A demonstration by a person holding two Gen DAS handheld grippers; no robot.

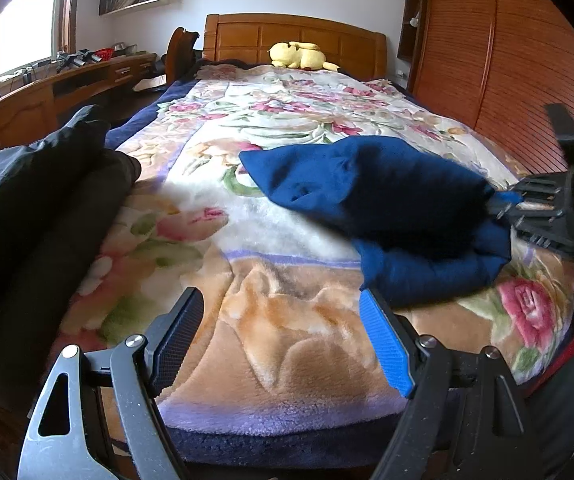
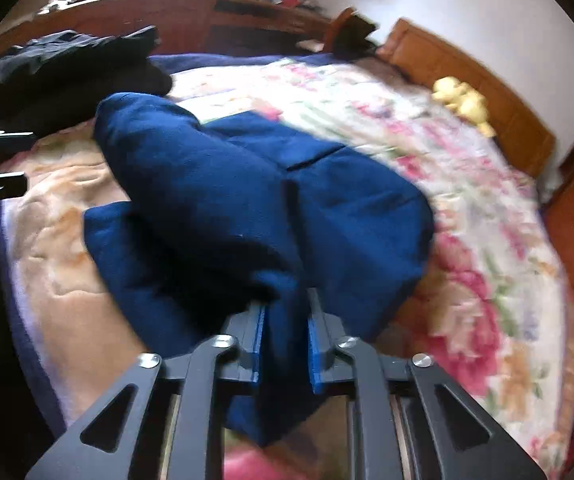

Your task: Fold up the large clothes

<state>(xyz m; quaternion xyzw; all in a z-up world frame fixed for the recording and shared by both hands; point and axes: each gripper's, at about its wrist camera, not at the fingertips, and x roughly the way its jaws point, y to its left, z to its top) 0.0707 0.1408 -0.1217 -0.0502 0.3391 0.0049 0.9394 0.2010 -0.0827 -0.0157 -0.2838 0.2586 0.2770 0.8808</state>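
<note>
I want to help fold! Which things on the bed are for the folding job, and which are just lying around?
For the job:
- blue garment, bunched on the floral blanket
- right tool, shut on the blue garment
- left tool, open, holding nothing

Just lying about:
- yellow plush toy by the headboard
- dark clothes pile at the bed's edge

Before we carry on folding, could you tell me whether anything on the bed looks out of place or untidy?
Nothing is damaged or spilled. The blue garment is bunched in a lump on the floral blanket rather than spread flat, one fold pinched in the right gripper. Dark clothes lie heaped at the bed's edge.
</note>
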